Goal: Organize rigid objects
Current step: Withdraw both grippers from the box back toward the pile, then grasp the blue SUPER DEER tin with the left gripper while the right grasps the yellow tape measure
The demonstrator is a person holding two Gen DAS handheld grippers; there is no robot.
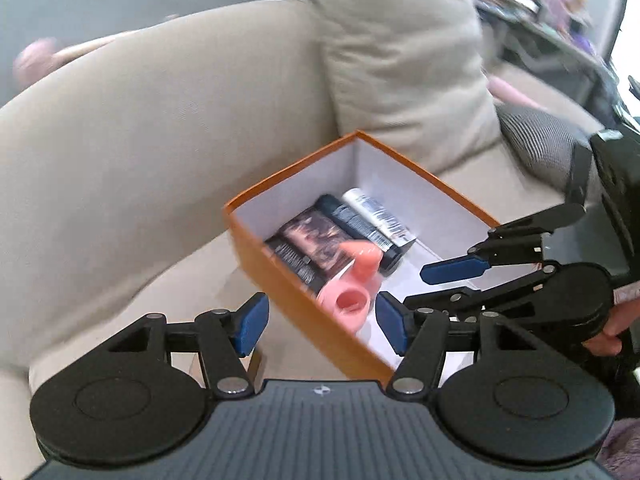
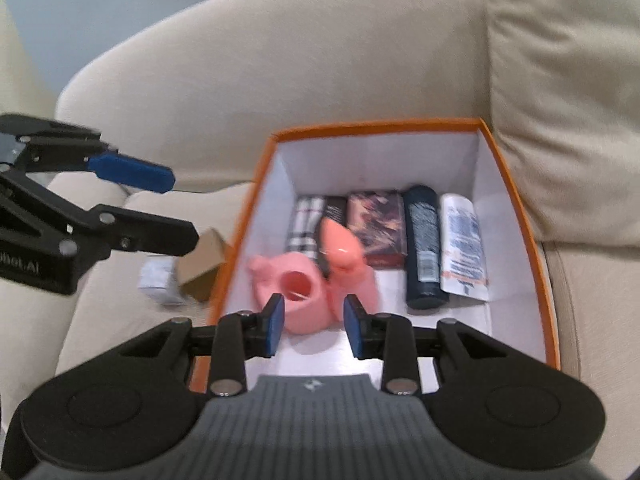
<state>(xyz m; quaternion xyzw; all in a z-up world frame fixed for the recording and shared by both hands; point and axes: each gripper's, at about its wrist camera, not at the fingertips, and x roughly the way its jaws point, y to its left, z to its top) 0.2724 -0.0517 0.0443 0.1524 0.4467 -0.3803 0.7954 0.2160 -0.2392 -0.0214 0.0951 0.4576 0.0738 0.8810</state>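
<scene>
An orange box with a white inside sits on a beige sofa seat. In it lie a checked box, a dark patterned box, a dark bottle, a white tube and a pink plastic toy. My right gripper is open just above the near end of the box, the toy lying loose beyond its fingertips. My left gripper is open over the box's near left wall. Each gripper shows in the other's view.
Outside the box on its left lie a small brown carton and a small white box on the seat. The sofa arm rises to the left and a back cushion stands behind. A striped cushion lies further right.
</scene>
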